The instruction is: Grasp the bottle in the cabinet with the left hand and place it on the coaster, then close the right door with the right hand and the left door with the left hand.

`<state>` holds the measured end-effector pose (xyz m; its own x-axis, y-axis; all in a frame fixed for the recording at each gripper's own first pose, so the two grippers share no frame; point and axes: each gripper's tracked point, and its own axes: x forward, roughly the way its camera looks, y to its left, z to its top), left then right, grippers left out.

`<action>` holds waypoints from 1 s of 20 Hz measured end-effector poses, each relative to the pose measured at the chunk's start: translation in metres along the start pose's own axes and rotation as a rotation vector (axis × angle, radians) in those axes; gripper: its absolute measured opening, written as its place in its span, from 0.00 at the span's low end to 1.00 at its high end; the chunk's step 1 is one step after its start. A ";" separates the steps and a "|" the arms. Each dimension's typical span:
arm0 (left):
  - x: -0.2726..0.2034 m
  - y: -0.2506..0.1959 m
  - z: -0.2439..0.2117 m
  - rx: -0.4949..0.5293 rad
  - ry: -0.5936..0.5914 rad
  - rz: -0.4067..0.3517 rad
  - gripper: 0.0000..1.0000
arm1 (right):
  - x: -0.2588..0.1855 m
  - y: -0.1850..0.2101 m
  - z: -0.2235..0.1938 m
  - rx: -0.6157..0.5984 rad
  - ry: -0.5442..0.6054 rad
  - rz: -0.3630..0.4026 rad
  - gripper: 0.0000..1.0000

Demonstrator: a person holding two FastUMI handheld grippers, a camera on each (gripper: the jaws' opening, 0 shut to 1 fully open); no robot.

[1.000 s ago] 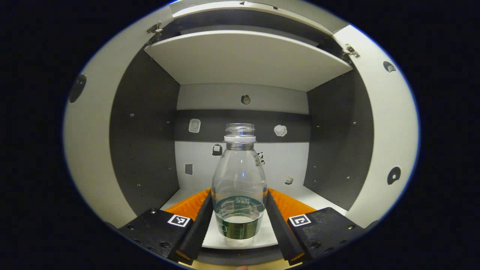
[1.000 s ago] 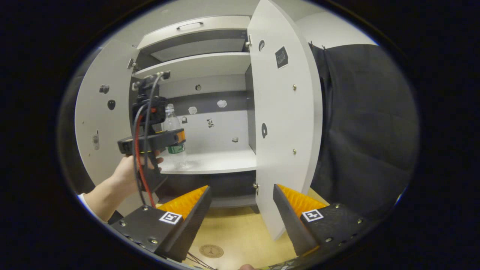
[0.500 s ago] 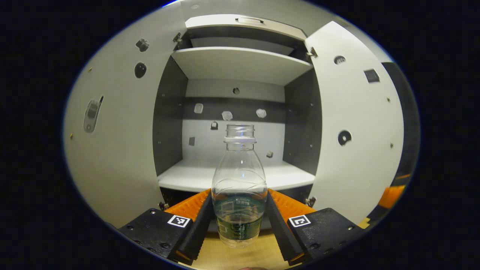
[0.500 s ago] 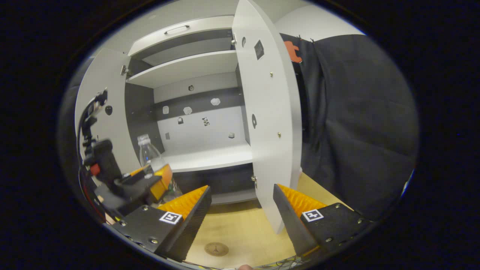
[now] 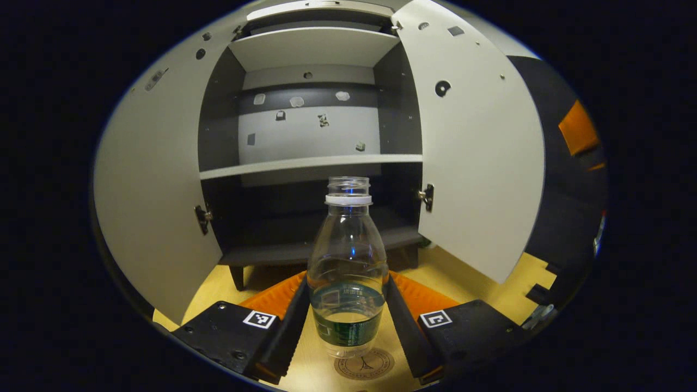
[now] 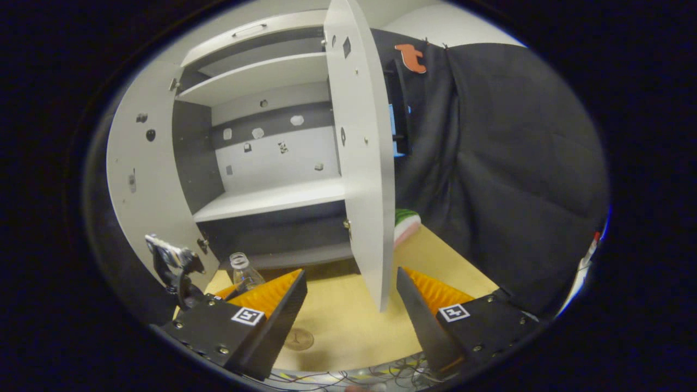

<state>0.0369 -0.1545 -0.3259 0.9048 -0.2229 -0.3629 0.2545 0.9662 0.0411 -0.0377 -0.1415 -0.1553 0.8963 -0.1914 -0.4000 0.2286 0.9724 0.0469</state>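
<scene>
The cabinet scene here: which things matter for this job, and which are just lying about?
Part of the job:
bottle held by left gripper
coaster
right door
left door
right gripper

Just there:
stickers
green-and-pink thing
cables

A clear bottle (image 5: 348,267) is seen, ringed white at the neck and banded by a green label. Beneath it a tan round coaster (image 5: 364,364) with a dark printed emblem is shown on the yellow-tan wooden table (image 6: 348,316). The cabinet (image 5: 310,136) is presented in light grey doors and shelves, with dark grey inner walls.
</scene>
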 end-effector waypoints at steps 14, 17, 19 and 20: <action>0.004 -0.012 -0.063 -0.081 0.059 -0.009 0.82 | 0.001 0.008 -0.046 -0.067 0.130 0.036 1.00; -0.006 -0.014 -0.065 -0.083 0.061 -0.003 0.82 | 0.002 0.011 -0.054 -0.059 0.154 0.046 1.00; -0.012 -0.017 -0.067 -0.054 0.062 -0.006 0.82 | 0.002 0.011 -0.058 -0.043 0.164 0.053 1.00; -0.015 -0.018 -0.069 -0.046 0.065 -0.004 0.82 | 0.002 0.010 -0.059 -0.040 0.168 0.055 0.98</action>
<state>-0.0053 -0.1593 -0.3857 0.8793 -0.2194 -0.4227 0.2410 0.9705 -0.0024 -0.0557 -0.1238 -0.2099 0.8304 -0.1161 -0.5450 0.1629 0.9859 0.0382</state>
